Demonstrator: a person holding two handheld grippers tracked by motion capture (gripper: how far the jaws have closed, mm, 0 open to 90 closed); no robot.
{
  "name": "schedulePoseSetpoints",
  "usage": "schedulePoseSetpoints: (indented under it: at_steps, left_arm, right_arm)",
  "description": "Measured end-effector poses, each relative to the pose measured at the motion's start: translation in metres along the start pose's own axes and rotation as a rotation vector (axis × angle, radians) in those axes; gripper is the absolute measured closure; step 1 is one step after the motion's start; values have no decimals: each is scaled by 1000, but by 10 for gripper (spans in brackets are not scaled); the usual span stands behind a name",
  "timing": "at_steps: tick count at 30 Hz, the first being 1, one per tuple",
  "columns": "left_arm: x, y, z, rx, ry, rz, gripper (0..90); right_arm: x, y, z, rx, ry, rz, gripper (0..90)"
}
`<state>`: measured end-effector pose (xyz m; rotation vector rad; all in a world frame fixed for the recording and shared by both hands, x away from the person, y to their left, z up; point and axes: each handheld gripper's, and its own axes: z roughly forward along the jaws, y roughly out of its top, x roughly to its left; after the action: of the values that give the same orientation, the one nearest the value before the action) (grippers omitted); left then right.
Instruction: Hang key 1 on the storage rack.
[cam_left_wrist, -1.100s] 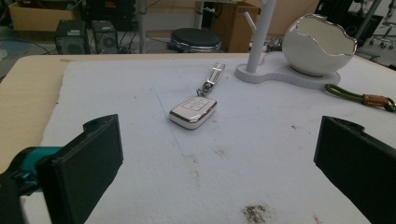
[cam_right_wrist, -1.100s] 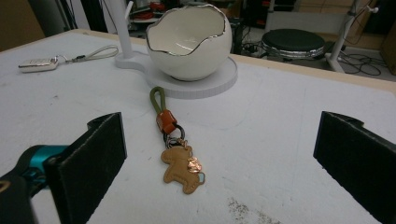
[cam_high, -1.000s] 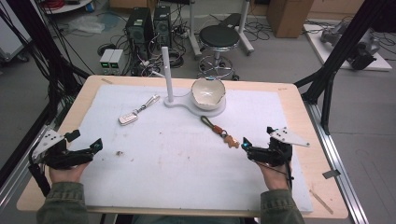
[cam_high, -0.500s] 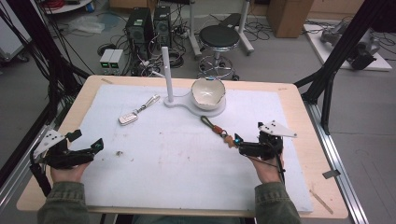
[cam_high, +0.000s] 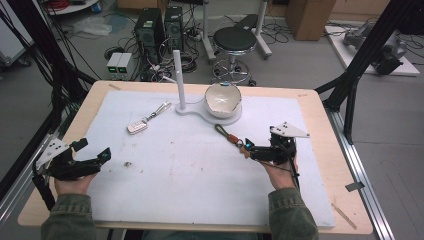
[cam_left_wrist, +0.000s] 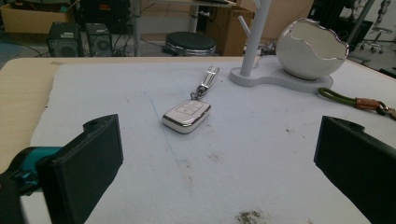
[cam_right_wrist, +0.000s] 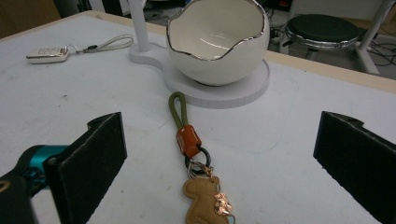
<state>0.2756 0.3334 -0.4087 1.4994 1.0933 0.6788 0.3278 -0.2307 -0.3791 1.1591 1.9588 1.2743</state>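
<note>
Our right gripper (cam_high: 246, 149) has slid forward and to the left since a moment ago, and now its tips sit right by the near end of the keychain (cam_high: 229, 135); our left gripper (cam_high: 102, 156) has stayed near the left edge of the table (cam_high: 320, 107). The keychain lies flat on the white mat (cam_high: 190, 170), just in front of the round base that holds the egg-shaped bowl (cam_high: 223, 99). In the right gripper view we see its green loop (cam_right_wrist: 178, 109) pointing at the bowl, then an orange band (cam_right_wrist: 187, 140), then a little tan charm (cam_right_wrist: 203, 203) closest to us. The jaws of the right gripper stand wide apart with the keychain between them, and they hold nothing. The left gripper's jaws are wide apart too, holding nothing, and they look toward the white key fob (cam_left_wrist: 187, 115), which lies farther off on the mat with its strap pointing at the white post (cam_high: 178, 80). We think this is the reaching step, just before we pick up the keychain. Next we need to push a bit farther forward, go low to the mat, and squeeze the jaws on the orange band or the charm, because the keychain is thin and flat and could slip away.
</note>
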Motion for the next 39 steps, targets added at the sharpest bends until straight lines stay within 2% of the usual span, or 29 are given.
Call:
schedulePoseSetpoints:
  at_steps: [5,13,18,25,30,34,38,39]
  left_arm:
    - [0,0,0,1,0,4,17]
    - [0,0,0,-1,-1,6,17]
    - [0,0,0,2,-4,8,17]
    - [0,0,0,2,-6,6,17]
    - [0,0,-1,3,-2,10,17]
    - [0,-1,-1,2,-2,9,17]
    - [1,-1,-2,3,-3,8,17]
    - [1,-1,-2,4,-3,6,17]
  right_arm:
    - [1,4,6,14,13,4,14]
    - [1,8,20,72,34,7,14]
    - [3,15,28,99,39,-8,14]
    - [5,25,43,162,54,-44,14]
    - [4,28,49,183,72,-28,14]
    - [3,30,57,218,81,-34,15]
    - [4,29,72,297,92,-47,15]
    - [4,29,72,297,92,-47,15]
